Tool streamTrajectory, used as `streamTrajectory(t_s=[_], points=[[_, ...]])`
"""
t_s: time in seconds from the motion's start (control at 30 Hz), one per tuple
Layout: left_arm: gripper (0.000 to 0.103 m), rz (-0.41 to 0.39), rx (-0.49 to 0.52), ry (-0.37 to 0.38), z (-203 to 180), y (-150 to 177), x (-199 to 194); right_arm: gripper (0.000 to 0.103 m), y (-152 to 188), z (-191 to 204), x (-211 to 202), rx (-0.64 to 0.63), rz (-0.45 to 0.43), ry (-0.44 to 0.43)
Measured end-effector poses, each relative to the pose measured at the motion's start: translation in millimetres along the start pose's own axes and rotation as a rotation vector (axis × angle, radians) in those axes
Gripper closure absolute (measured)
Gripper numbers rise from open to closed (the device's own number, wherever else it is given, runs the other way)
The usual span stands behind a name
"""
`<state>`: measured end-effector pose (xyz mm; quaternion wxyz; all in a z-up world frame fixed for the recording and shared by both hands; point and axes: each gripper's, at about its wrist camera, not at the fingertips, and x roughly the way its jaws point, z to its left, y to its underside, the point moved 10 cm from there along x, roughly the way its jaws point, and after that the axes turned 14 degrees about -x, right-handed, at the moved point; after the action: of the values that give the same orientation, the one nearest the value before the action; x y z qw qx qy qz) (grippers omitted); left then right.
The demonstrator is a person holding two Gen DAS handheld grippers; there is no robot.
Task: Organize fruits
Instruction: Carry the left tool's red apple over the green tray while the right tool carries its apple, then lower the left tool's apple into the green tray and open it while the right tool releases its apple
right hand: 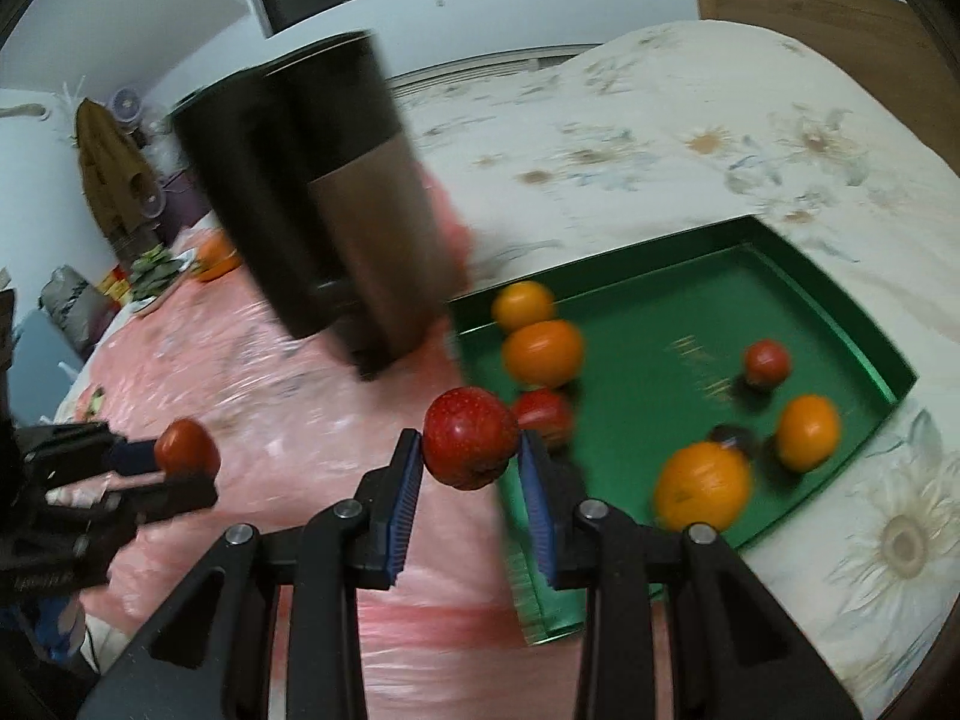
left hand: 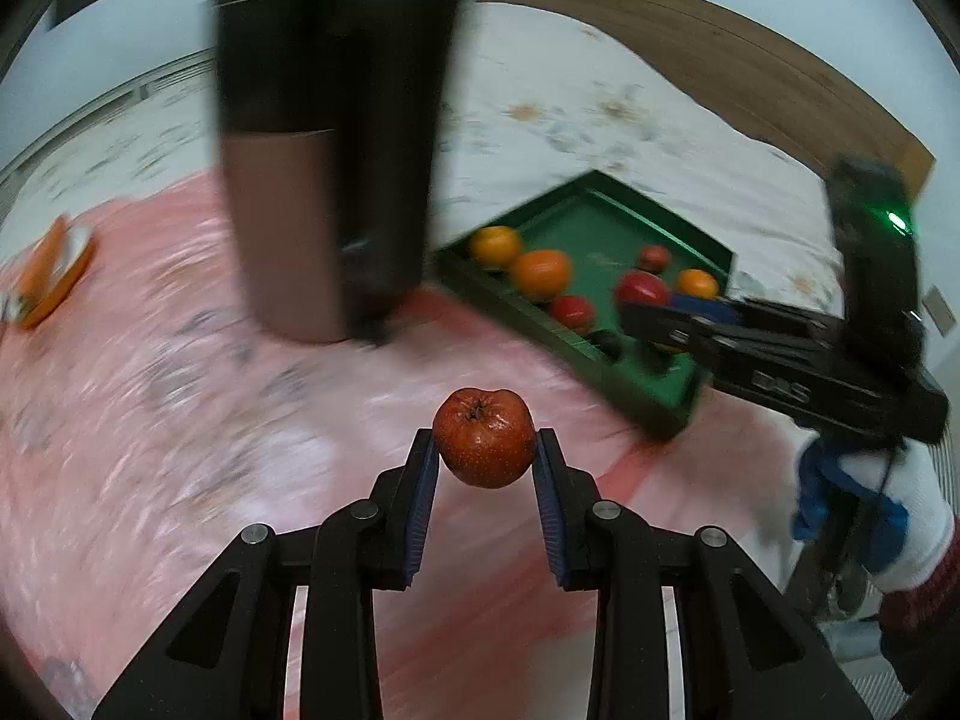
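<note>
My left gripper (left hand: 485,443) is shut on a small brownish-red apple (left hand: 485,437), held above the pink plastic sheet (left hand: 180,420). My right gripper (right hand: 468,450) is shut on a brighter red apple (right hand: 469,435) just left of the green tray (right hand: 840,294). The tray holds several oranges (right hand: 543,353) and red apples (right hand: 767,362). In the left wrist view the right gripper (left hand: 636,300) reaches over the tray (left hand: 600,204) with its red apple (left hand: 641,287). In the right wrist view the left gripper (right hand: 180,468) shows at the left with its apple (right hand: 187,447).
A tall dark and brown cylinder (left hand: 324,150) stands on the pink sheet left of the tray. An orange dish (left hand: 51,276) lies far left. The flowered bedspread (right hand: 660,138) surrounds the tray, with a wooden headboard (left hand: 720,60) behind. A gloved hand (left hand: 888,516) holds the right gripper.
</note>
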<state>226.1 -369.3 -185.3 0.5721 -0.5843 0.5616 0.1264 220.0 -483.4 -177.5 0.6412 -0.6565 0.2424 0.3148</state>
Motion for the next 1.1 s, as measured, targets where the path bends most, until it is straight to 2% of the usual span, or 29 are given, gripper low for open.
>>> streamTrajectory(t_s=[0.23, 0.47, 0.97, 1.07, 1.1], points=[[0.076, 0.028, 0.086, 0.062, -70, -12, 37, 0.046, -3, -60, 14, -0.001, 0.032, 0.054], [0.076, 0.061, 0.165, 0.051, -115, -11, 78, 0.046, 6, -98, 28, 0.0, 0.064, 0.087], [0.075, 0.102, 0.213, -0.025, -122, 7, 112, 0.045, 25, -112, 43, 0.003, 0.103, 0.101], [0.075, 0.108, 0.218, -0.04, -122, 8, 121, 0.026, 27, -113, 43, 0.005, 0.107, 0.111], [0.075, 0.108, 0.219, -0.043, -122, 8, 123, 0.026, 28, -114, 42, 0.007, 0.108, 0.114]])
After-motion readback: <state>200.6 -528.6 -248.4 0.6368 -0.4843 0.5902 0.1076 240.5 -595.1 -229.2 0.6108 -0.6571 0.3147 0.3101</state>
